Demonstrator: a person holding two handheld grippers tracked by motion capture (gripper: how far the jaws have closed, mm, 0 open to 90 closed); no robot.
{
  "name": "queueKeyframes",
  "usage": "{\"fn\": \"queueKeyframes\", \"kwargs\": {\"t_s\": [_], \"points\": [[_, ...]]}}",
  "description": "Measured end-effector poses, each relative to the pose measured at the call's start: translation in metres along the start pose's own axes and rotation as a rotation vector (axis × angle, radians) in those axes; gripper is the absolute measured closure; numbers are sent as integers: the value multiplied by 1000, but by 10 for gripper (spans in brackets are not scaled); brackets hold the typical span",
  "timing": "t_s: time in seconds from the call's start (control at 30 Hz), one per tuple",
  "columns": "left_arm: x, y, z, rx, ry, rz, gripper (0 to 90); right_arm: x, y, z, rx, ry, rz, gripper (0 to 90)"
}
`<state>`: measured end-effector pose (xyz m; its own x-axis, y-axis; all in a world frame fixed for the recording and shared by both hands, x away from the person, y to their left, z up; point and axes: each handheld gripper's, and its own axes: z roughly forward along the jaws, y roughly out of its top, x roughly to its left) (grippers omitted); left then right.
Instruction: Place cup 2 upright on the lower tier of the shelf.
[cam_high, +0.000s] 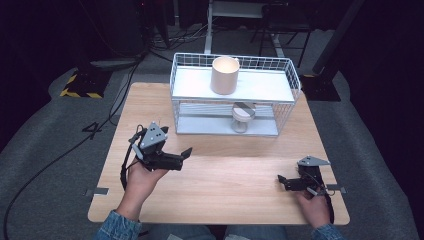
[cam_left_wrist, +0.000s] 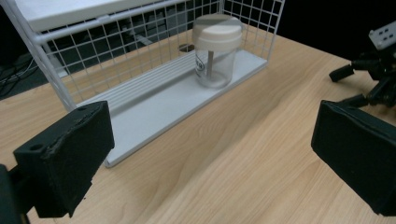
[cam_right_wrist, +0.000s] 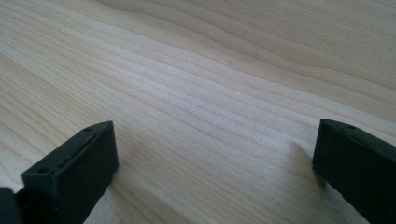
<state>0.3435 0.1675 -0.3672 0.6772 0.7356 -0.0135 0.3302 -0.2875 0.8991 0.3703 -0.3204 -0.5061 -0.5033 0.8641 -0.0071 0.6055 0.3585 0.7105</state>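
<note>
A white wire rack (cam_high: 287, 80) stands at the far side of the counter (cam_high: 225, 185). On the rack's lower shelf sits a clear jar (cam_high: 243, 118) with a cream lid; a tall beige cup (cam_high: 224, 75) stands on its upper shelf, above the jar. The left hand-held gripper (cam_high: 186, 153) hovers in front of the rack, left of the jar, jaws spread wide and empty. The right hand-held gripper (cam_high: 281, 181) sits lower, well in front of the rack's right end, also open, holding nothing.
</note>
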Motion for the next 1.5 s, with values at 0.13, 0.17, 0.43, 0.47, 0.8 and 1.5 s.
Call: {"fn": "queueKeyframes", "kwargs": {"t_s": [0.13,0.17,0.43,0.47,0.8,1.5], "points": [[-3,-18,2,22,31,9,0,0,0,0,0,0,1,3],[-4,-23,3,27,33,1,0,0,0,0,0,0,1,3],[1,-58,10,72,39,-63,3,0,0,0,0,0,0,3],[2,-62,11,85,39,-64,4,0,0,0,0,0,1,3],[5,-92,19,182,47,-79,9,0,0,0,0,0,1,3],[17,-128,43,400,101,-122,58,0,0,0,0,0,0,3]]}}
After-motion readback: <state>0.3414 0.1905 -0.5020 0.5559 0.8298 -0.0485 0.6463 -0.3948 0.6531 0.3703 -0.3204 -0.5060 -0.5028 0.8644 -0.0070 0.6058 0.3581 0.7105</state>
